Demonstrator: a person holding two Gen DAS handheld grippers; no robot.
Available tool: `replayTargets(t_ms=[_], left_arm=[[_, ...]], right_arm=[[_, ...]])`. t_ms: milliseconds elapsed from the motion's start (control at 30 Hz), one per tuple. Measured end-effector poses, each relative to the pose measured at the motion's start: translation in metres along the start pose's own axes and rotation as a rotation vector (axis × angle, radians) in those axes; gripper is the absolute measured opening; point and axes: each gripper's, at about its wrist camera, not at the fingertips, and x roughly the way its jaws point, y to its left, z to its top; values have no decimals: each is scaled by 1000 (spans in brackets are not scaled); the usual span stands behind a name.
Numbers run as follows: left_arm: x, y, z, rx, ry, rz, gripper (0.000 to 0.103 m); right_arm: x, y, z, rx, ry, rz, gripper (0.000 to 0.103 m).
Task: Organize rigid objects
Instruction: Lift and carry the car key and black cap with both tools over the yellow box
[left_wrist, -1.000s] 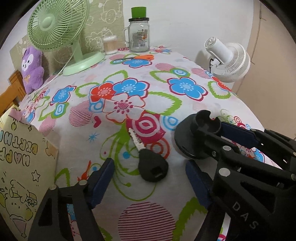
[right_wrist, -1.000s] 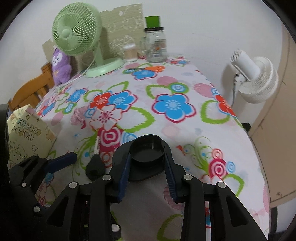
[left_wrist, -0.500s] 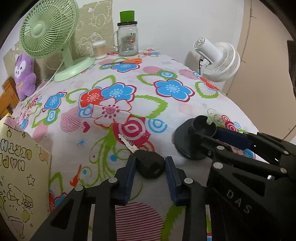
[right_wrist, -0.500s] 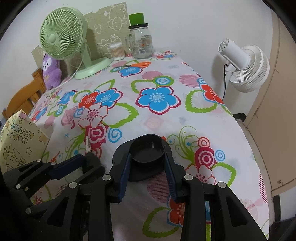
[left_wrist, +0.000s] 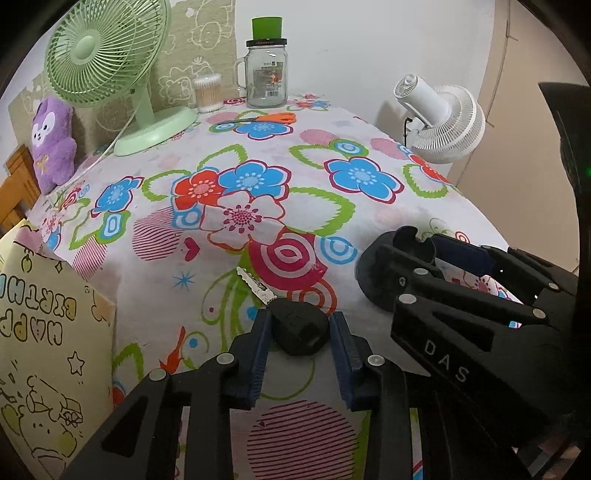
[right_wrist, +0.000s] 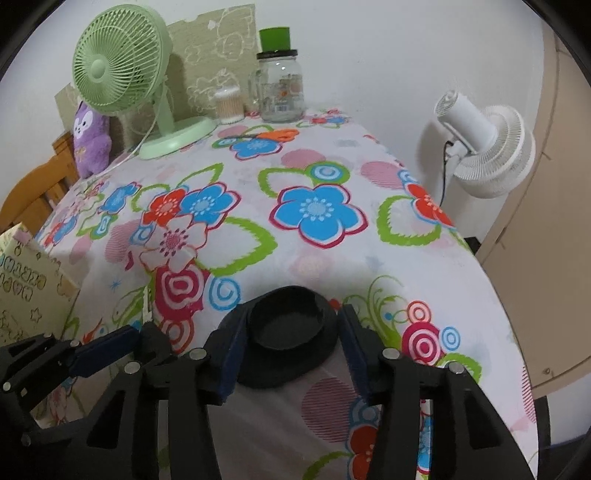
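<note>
Left wrist view: key clamped, black dish being let go

Floral bench (left_wrist: 369, 221) carries all. Right gripper (right_wrist: 290, 350), jaws opening, straddles black round dish (right_wrist: 291, 328) at six o'clock. Left gripper (left_wrist: 300, 350) jaws clamp black-headed key (left_wrist: 295, 325), blade toward eleven.

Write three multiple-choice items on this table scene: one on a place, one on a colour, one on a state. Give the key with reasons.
1. Where do the scissors lie?
A. Beside the key
B. At the far end, in front of the glass jar
C. Under the white fan

2. What colour is the desk fan on the table?
A. Light green
B. Black
C. Red

3. How do the left tongs stand?
A. Wide open above a bare cloth
B. Shut on the scissors
C. Shut on the key

Key: 1 B, the orange handles lie just before the jar. 2 A, its cage and base are pale green. 3 C, both blue pads press the key's black head.
</note>
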Motion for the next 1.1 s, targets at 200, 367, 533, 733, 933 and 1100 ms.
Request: replayTargets(t_ms=[200,367,533,733,933,1100], left_arm=[[-6,-1,-1,10,-11,-2,32],[-17,-2,-4,15,-23,-12,32],[-30,-5,-6,21,-42,-19,32],[-49,-8,-8,26,-67,-26,32],[-69,-9,-12,30,-96,-29,32],[-86,-9,-14,35,-120,-27,32]], right_arm=[[-4,4,-2,21,12,3,43],[-16,3,-6,51,5,4,43],[-33,4,-8,60,-11,-8,43],[-55,5,-10,67,-35,-21,43],[-76,8,-11,69,-61,-28,43],[-94,13,-12,72,-86,-29,43]])
